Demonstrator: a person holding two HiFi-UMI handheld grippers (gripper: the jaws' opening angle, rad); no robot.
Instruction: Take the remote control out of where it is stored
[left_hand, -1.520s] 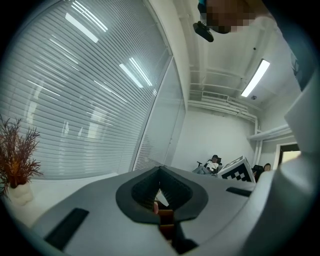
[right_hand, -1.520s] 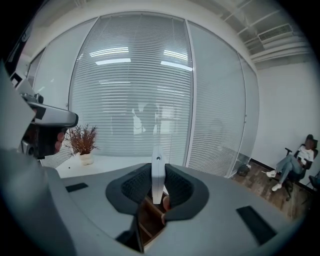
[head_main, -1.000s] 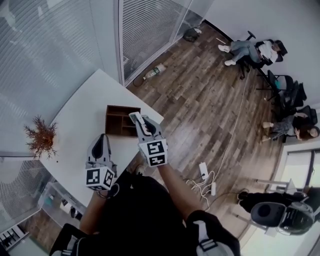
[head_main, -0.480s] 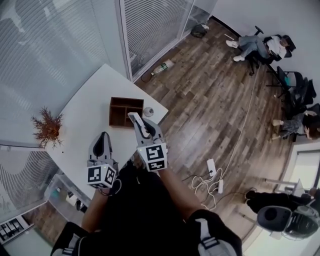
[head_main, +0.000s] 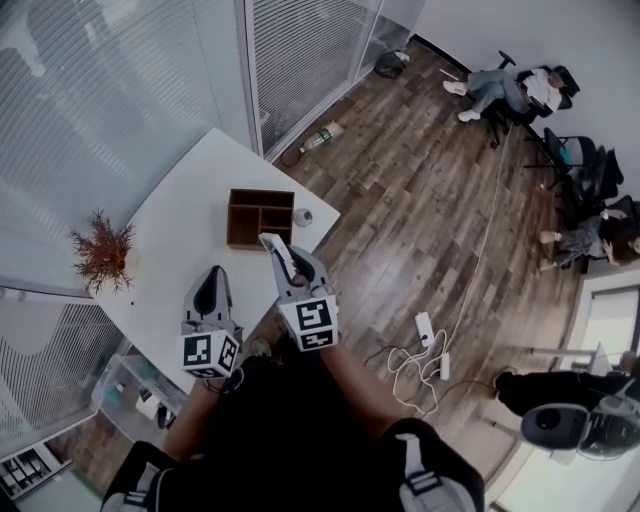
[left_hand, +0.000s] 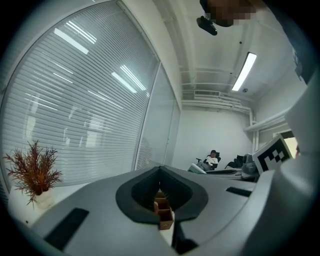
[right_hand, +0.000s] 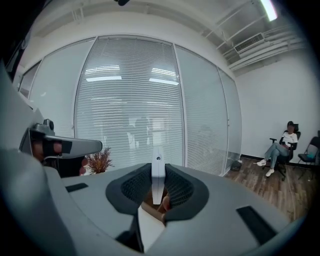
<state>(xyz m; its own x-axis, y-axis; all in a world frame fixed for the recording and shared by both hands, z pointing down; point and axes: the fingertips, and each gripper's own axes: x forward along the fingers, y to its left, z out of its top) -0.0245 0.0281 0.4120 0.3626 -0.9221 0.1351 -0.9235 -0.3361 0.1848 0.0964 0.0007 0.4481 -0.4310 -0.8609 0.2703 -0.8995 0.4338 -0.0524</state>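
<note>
Remote (head_main: 270, 244) is out of the box (head_main: 260, 192) and clamped in the right gripper (head_main: 291, 267). The jaws are pinched on its lower part, and its white tip pokes out past them toward the box without touching it. In the right gripper view it stands thin and edge-on between the two pads.

The left gripper (head_main: 212, 276) has its jaws closed together with nothing in them. It hangs over the table (head_main: 190, 220), just beside the right one on its left.

The box sits on the table near the far right corner, with a small round thing (head_main: 303, 216) just beside its right side. Can't tell what that is. A plant (head_main: 101, 252) stands at the table's left edge, well apart from everything else.
</note>
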